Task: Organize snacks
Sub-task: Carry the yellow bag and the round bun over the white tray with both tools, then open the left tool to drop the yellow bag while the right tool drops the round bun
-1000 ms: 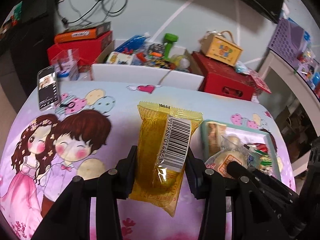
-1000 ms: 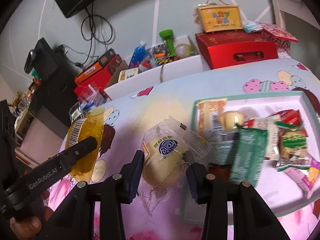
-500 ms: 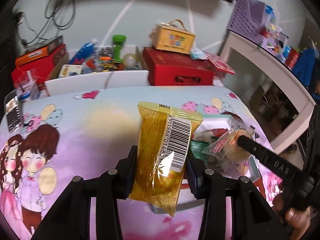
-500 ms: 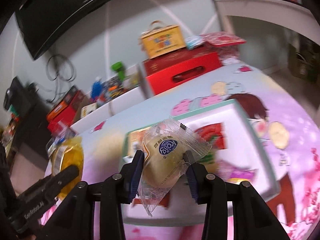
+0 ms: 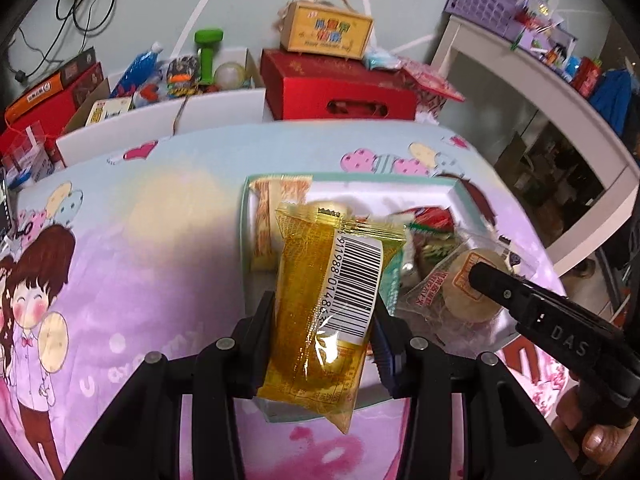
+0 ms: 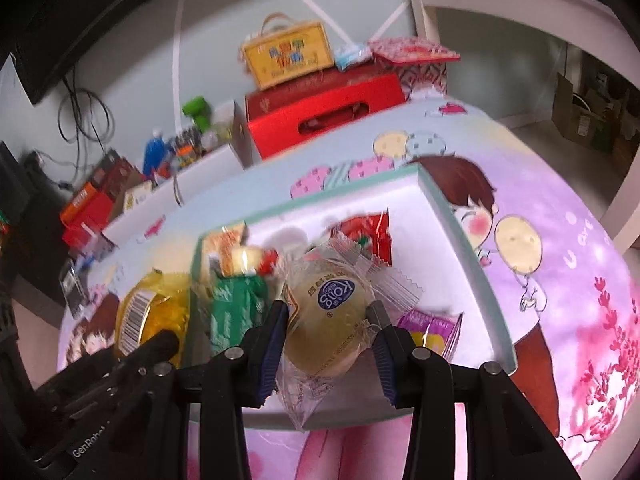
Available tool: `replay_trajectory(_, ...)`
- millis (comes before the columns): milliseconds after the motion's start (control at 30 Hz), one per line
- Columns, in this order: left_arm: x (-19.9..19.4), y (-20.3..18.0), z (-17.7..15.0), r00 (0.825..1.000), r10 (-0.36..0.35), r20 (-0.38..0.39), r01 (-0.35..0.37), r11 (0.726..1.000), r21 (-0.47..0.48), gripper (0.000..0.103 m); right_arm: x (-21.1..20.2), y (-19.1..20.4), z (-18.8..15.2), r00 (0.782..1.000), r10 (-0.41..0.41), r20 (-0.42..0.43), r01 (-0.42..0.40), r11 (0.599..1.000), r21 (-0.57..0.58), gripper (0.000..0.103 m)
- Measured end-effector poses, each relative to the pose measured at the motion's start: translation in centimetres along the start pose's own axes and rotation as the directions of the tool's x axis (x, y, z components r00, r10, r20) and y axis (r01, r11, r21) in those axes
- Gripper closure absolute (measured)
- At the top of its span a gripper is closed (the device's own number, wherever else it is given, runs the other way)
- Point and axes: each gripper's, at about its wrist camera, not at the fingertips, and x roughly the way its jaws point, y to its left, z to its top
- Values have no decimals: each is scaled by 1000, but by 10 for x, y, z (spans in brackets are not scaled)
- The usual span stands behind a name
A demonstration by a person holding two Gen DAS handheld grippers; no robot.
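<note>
My left gripper is shut on a yellow snack packet with a white barcode label, held over the near left part of a white tray with a teal rim. My right gripper is shut on a clear-wrapped round pastry with a blue logo, above the tray. In the left wrist view the pastry and the right gripper's black finger show at the right. The yellow packet appears at the left of the right wrist view. Several snack packets lie in the tray.
The tray sits on a cartoon-print tablecloth. Behind the table stand a red box with a yellow carry box on it, a white bin of clutter and a white shelf at the right. A hand shows bottom right.
Both grippers have swung to the right across the table with their snacks still held. They now hang over the tray instead of beside it.
</note>
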Motion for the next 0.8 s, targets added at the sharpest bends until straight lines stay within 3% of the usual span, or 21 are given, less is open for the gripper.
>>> replay_trajectory(233, 27, 6, -8, 998, -2, -62, 0, 999, -38, 58, 13, 9, -5, 999, 19, -30, -20, 999, -33, 59)
replay_trajectory(800, 41, 0, -5, 996, -69, -60, 67, 997, -34, 58, 23, 4, -3, 1000, 8, -29, -8, 1000, -9, 59)
